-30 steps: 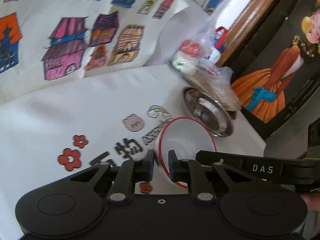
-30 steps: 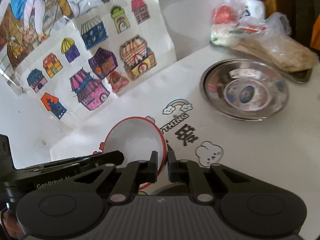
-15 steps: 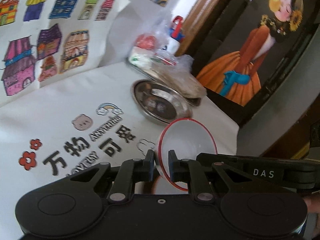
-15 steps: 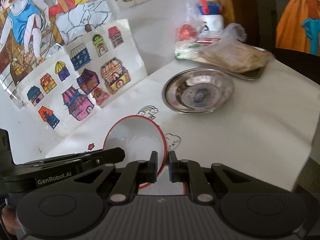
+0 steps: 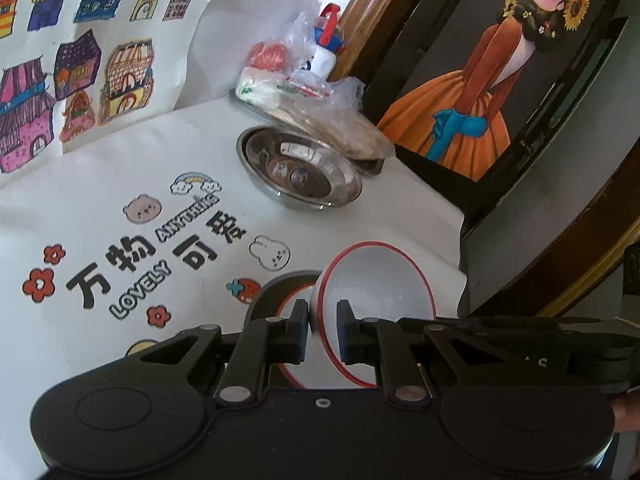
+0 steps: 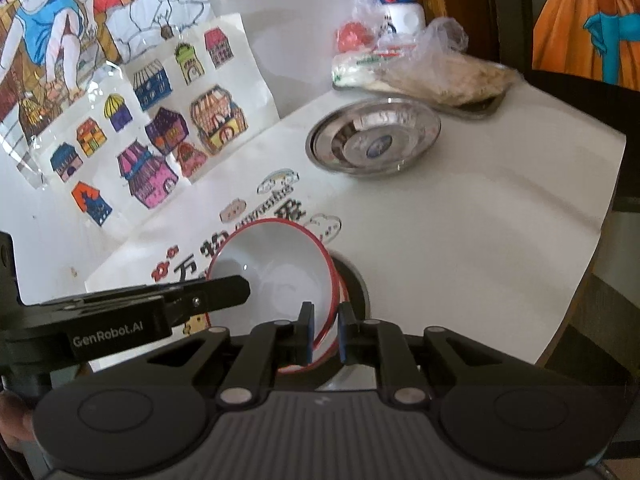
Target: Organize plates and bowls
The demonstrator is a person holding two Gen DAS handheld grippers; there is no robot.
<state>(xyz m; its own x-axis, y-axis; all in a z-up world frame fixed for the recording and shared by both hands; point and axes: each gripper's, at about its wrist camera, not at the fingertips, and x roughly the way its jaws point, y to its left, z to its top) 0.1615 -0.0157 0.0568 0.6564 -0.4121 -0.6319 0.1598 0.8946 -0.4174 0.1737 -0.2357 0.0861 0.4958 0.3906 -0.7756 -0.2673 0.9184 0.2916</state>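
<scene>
A white bowl with a red rim point(image 5: 376, 284) point(image 6: 276, 264) is held tilted between both grippers. My left gripper point(image 5: 323, 328) is shut on its left rim and my right gripper point(image 6: 324, 334) is shut on its right rim. Right under it sits a second red-rimmed white bowl point(image 5: 290, 312) point(image 6: 296, 366) on a grey plate point(image 5: 280, 282) point(image 6: 356, 280). A steel dish point(image 5: 298, 168) point(image 6: 374, 136) lies farther back on the white table.
A tray with plastic-wrapped food point(image 5: 316, 108) point(image 6: 432, 76) stands behind the steel dish, with a white bottle point(image 5: 326, 56). Drawings of houses point(image 5: 80, 72) lean on the wall. The table edge point(image 6: 580, 264) is at the right, a dark painted panel point(image 5: 492, 80) beyond.
Both grippers have carried the bowl to the right and down over the table. It now hangs just above the second bowl and grey plate, which have come into view.
</scene>
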